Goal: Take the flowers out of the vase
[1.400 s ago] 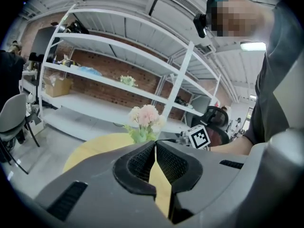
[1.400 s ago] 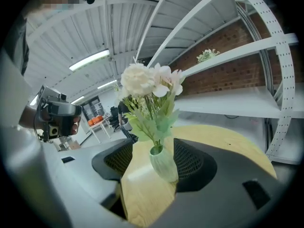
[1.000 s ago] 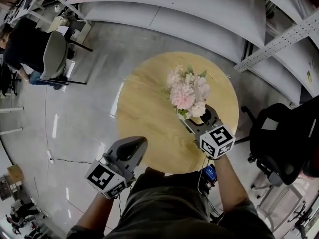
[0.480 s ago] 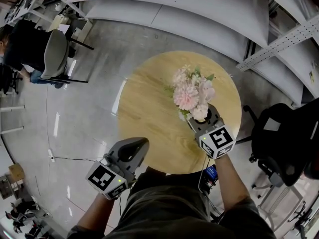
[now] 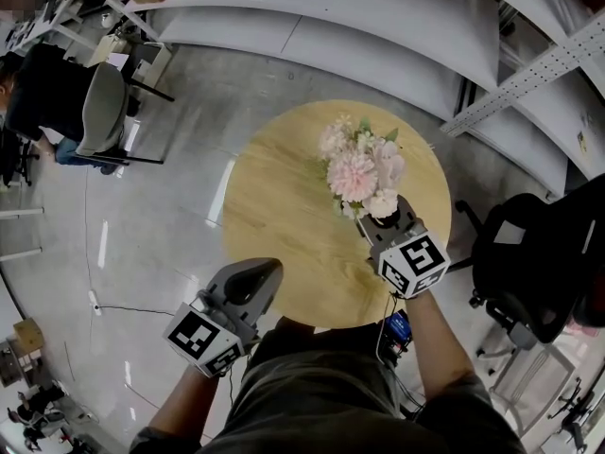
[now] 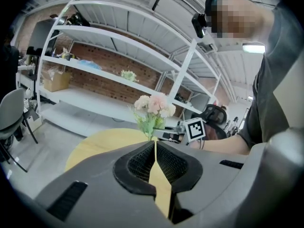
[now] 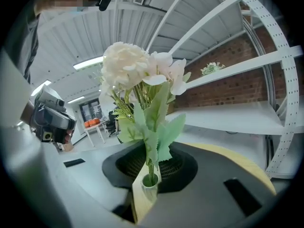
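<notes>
A bouquet of pink and cream flowers (image 5: 359,168) stands on the round wooden table (image 5: 274,216). My right gripper (image 5: 383,223) reaches in at its base from the near right. In the right gripper view its jaws are closing, pinched on the green stems (image 7: 151,151) just above the pale vase mouth (image 7: 150,180), and the blooms (image 7: 137,70) tower above. My left gripper (image 5: 253,277) is shut with nothing in it, held off the table's near left edge. The left gripper view shows the flowers (image 6: 154,106) beyond its tips (image 6: 155,144).
A black office chair (image 5: 529,263) stands close to the table's right. White shelving (image 5: 331,26) curves behind the table. A grey chair (image 5: 104,112) with a seated person is at the far left. A thin cable (image 5: 142,303) lies on the floor.
The bouquet has shifted a little to the right and tilted, and the right gripper has edged up with it. The left gripper has stayed where it was.
</notes>
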